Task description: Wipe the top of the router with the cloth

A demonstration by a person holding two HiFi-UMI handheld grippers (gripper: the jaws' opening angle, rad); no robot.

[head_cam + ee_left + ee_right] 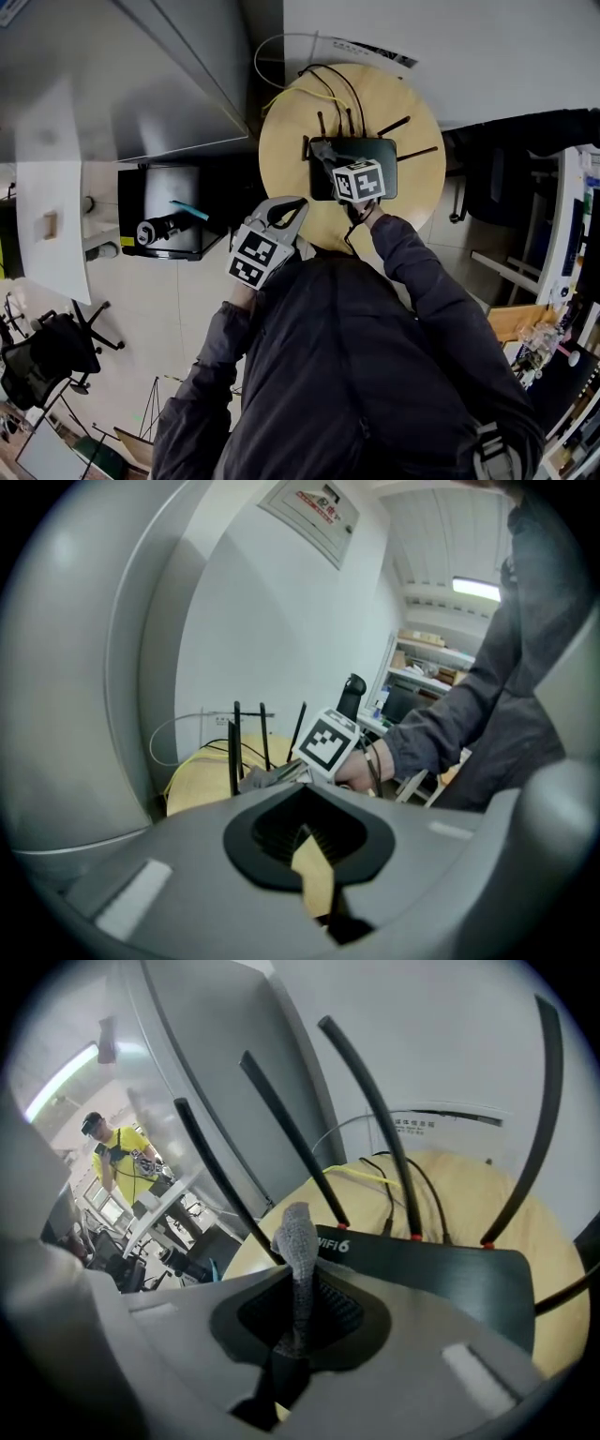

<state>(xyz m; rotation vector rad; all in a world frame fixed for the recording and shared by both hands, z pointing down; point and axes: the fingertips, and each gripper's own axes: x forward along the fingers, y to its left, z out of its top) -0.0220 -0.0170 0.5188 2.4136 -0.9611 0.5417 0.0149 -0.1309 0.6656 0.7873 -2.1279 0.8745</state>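
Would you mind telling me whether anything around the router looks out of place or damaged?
Nothing looks damaged or spilled. The router lies flat on the round table, its antennas splayed at uneven angles; the right gripper pinches the cloth.

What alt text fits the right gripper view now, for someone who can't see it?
The right gripper is shut on a strip of grey cloth that sticks up between its jaws, just in front of a black router. The router sits on a round pale table, antennas standing up and cables trailing behind.
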